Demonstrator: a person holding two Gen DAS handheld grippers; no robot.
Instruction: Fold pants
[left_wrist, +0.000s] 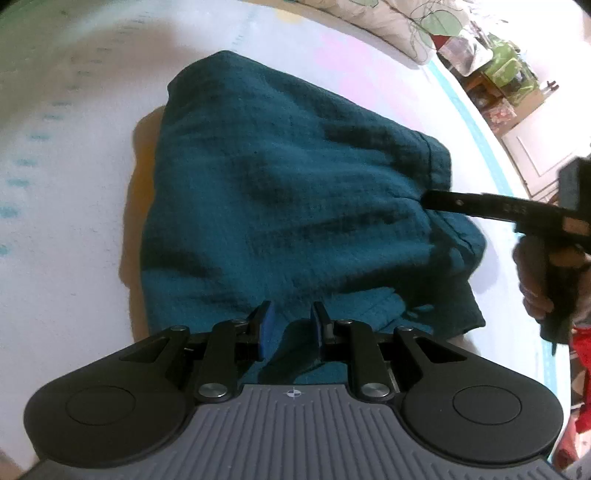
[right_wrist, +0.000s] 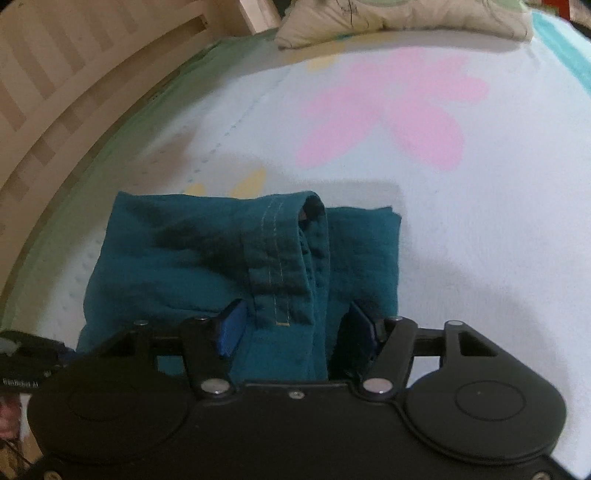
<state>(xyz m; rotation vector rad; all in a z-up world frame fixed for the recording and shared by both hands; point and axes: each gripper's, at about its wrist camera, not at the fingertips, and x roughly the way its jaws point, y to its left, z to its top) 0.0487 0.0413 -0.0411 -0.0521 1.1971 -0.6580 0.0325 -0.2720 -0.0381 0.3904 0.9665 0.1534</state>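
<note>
Pants (left_wrist: 288, 192), teal and of a crinkled woven cloth, lie on the bed (right_wrist: 480, 229) as a compact folded bundle, on a white sheet printed with a pink flower (right_wrist: 391, 118); a pillow (right_wrist: 402, 18) sits well beyond at the head. Several layers are stacked, which suggests the folding is nearly done and both tools are placed at the bundle's edges to settle or carry it.

From the near end, the left gripper (left_wrist: 291, 325) comes in low and almost level, its blue pads (left_wrist: 266, 325) parted with a raised ridge of cloth between them; whether they pinch it I cannot tell, but the jaws look partly open. The right gripper (right_wrist: 295, 325) reaches in from the side, above the hem with its pale stitching (right_wrist: 277, 251). Its jaws stand wide apart, straddling that folded strip without clamping it. In the left wrist view its black finger lies across the bundle's right edge, and the person's hand (left_wrist: 535, 280) wraps the handle below.
</note>
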